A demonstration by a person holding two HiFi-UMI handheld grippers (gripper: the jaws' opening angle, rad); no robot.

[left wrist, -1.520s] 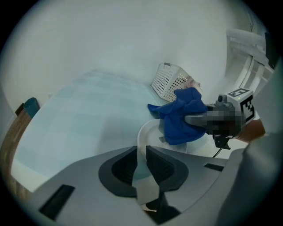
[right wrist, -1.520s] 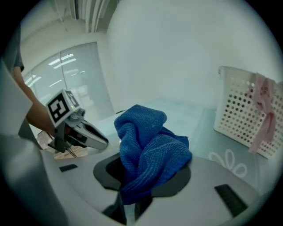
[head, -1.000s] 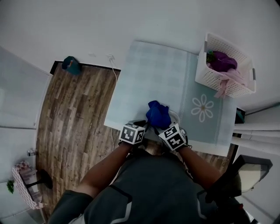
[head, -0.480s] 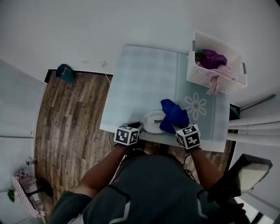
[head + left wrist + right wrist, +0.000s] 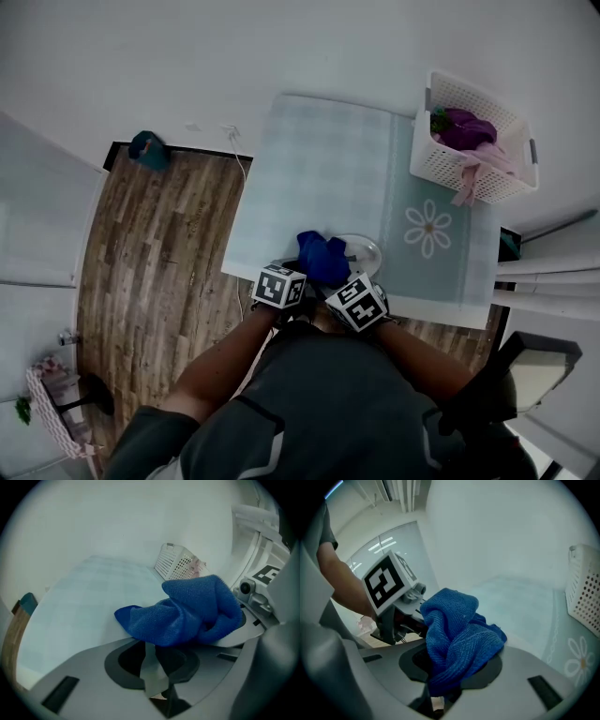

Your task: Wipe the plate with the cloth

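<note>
A white plate (image 5: 367, 251) lies near the front edge of the table, its left part covered by the blue cloth (image 5: 323, 256). My right gripper (image 5: 339, 281) is shut on the cloth (image 5: 457, 637), which bunches up out of its jaws (image 5: 436, 700) and presses onto the plate. My left gripper (image 5: 298, 272) sits just left of it, its jaws (image 5: 154, 686) shut on the plate's thin near rim. In the left gripper view the cloth (image 5: 187, 613) rests on the plate (image 5: 236, 638). The left gripper's marker cube (image 5: 389, 581) shows in the right gripper view.
A pale blue tablecloth (image 5: 319, 169) with a daisy print (image 5: 428, 228) covers the table. A white laundry basket (image 5: 478, 141) holding purple and pink fabric stands at the back right corner. Wooden floor (image 5: 159, 253) lies to the left of the table.
My right gripper has swept the cloth from the plate's right side across to its left side. The left gripper has stayed at the plate's near rim.
</note>
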